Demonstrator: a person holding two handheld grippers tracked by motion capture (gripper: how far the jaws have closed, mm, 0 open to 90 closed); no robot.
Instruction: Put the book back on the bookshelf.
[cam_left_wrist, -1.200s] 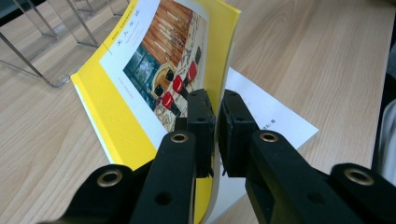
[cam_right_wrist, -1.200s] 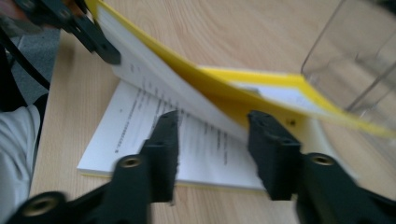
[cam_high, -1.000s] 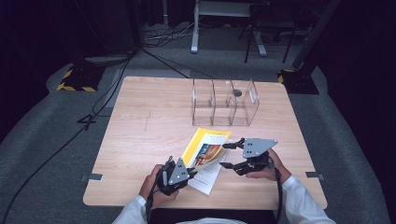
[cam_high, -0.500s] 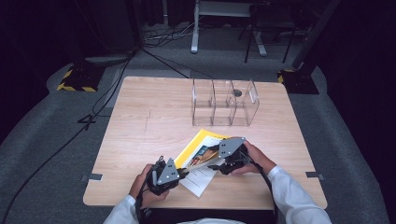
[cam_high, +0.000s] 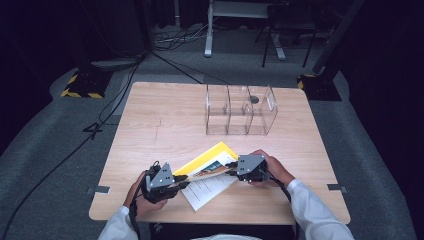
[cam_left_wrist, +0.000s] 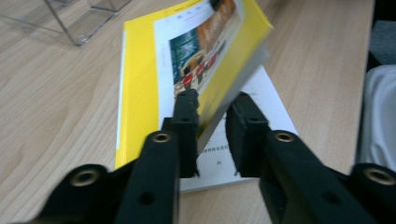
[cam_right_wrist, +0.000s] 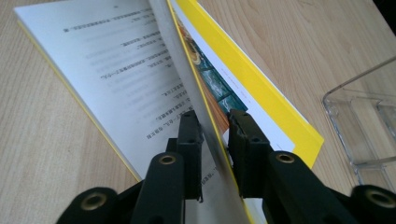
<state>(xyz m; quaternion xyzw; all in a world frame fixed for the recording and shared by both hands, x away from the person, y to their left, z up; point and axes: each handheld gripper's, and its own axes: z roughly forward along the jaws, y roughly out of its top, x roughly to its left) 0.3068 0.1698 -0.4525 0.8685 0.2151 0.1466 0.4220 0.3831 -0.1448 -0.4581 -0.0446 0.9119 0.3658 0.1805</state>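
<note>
Near counter (cam_high: 150, 130) edge: book (cam_high: 210, 162) cover lifted, pages bared.
Right fingers (cam_right_wrist: 215, 140): just closed onto the raised cover.
Left fingers (cam_left_wrist: 212, 126): just parted, cover edge loose between them.
Meaning: handover made.

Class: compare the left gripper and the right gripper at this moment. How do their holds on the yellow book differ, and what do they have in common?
The left gripper, jaws just opening, has a gap between one pad and the lifted part of the yellow book; the right gripper, jaws just closing, has a narrower gap around that part. The left sits at the book's near corner, the right at its far side edge. Both straddle the raised yellow cover.
</note>
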